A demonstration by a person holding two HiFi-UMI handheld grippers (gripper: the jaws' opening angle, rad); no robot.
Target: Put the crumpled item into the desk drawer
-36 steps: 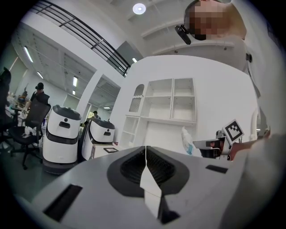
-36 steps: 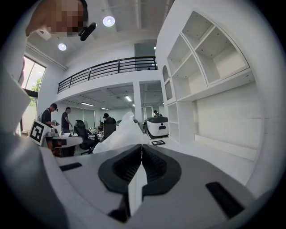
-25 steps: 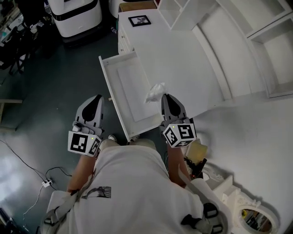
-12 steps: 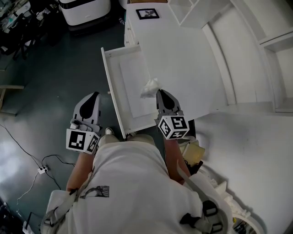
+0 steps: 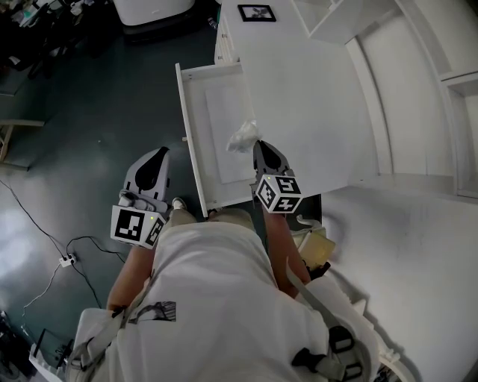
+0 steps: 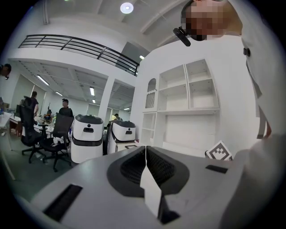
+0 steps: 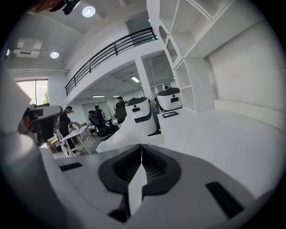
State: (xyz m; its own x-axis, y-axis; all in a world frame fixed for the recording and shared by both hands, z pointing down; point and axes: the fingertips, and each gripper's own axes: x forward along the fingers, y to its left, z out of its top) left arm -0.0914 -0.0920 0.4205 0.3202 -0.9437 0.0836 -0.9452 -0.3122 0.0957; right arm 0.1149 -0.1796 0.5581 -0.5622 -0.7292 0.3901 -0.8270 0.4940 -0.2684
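The crumpled white item (image 5: 243,136) sticks out from the tips of my right gripper (image 5: 258,146), which is shut on it. In the head view it hangs over the right side of the open white desk drawer (image 5: 190,142), near the desk's edge; whether it touches the drawer floor I cannot tell. In the right gripper view the crumpled item (image 7: 119,136) shows just beyond the right gripper (image 7: 142,146), whose jaws are closed. My left gripper (image 5: 158,154) hovers over the dark floor left of the drawer. The left gripper (image 6: 145,147) is shut with nothing in it.
The white desk top (image 5: 314,97) runs right of the drawer, with a small framed picture (image 5: 257,12) at its far end. White shelves (image 5: 448,45) stand at the right. A cable with a plug block (image 5: 66,260) lies on the floor at the left. White machines (image 6: 87,136) stand beyond.
My right gripper has come down and shifted left with the crumpled item, from the desk's edge to over the drawer. The left gripper has sunk a little.
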